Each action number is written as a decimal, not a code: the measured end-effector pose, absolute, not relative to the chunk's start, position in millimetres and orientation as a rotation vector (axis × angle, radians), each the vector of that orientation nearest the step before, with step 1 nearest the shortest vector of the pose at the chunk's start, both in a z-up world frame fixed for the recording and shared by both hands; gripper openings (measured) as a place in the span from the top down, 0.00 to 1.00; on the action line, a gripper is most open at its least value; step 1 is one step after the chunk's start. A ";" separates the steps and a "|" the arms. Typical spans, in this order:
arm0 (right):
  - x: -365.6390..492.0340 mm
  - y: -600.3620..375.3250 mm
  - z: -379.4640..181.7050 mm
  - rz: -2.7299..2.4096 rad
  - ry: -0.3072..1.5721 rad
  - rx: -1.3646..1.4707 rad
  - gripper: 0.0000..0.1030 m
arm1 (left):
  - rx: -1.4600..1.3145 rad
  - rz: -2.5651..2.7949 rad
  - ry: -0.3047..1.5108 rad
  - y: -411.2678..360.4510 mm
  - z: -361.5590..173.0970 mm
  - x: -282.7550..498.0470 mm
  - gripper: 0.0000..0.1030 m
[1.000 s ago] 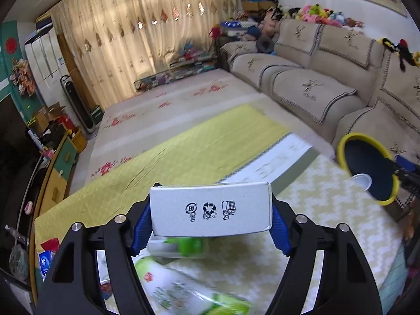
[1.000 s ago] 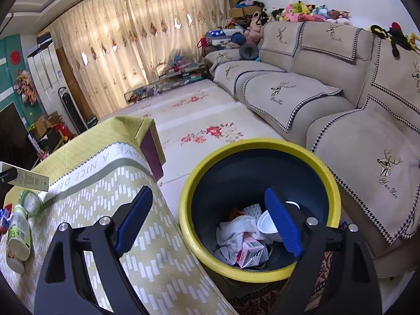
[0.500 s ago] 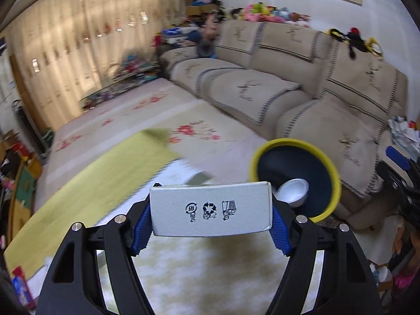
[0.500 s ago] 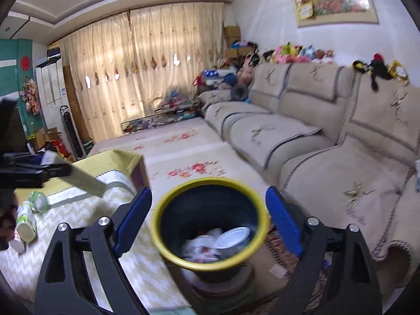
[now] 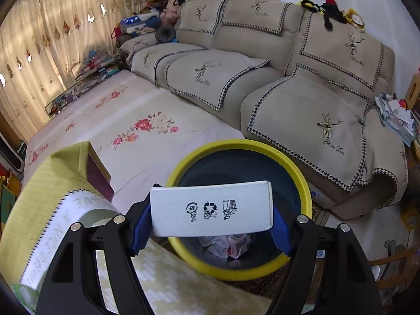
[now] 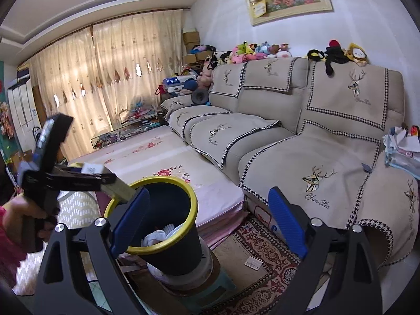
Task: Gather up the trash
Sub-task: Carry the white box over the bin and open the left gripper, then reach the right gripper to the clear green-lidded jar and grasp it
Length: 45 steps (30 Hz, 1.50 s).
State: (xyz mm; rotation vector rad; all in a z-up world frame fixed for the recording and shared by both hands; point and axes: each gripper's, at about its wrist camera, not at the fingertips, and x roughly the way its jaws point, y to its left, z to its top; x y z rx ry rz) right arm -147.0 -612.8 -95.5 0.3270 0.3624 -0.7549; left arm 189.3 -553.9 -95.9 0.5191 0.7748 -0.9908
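Beige sofa (image 5: 262,78), plush toys (image 6: 252,51), curtains (image 6: 105,78).

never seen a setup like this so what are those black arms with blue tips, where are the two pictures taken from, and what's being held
No robot here: a person holds a hand tool in each hand, each with two blue-tipped fingers and a camera looking along them. In the left tool's picture, the left gripper is clamped on a white carton above the yellow-rimmed bin, which already holds crumpled trash. The right tool's picture shows the right gripper open and empty, with the bin beside a cloth-covered table and a beige sofa behind.
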 end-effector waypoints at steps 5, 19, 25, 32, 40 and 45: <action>-147.0 -612.9 -99.1 -0.741 0.360 0.338 0.15 | 0.480 -0.976 0.756 -542.8 -93.4 185.6 0.13; -80.2 -575.1 -120.4 -0.593 0.479 0.298 0.15 | 0.212 -0.757 0.530 -286.4 -15.7 186.9 0.05; -27.9 -537.8 -120.1 -0.488 0.530 0.225 0.15 | 0.129 -0.499 0.512 -150.8 -21.8 217.0 0.05; 49.9 -491.8 -108.5 -0.297 0.573 0.182 0.15 | 0.072 -0.248 0.476 -19.0 -50.8 239.5 0.05; 155.3 -411.9 -103.7 -0.011 0.653 0.132 0.15 | 0.011 -0.207 0.540 42.4 -90.5 268.1 0.05; 202.6 -363.5 -107.8 0.074 0.714 0.125 0.15 | -0.052 -0.179 0.541 66.0 -92.0 275.1 0.05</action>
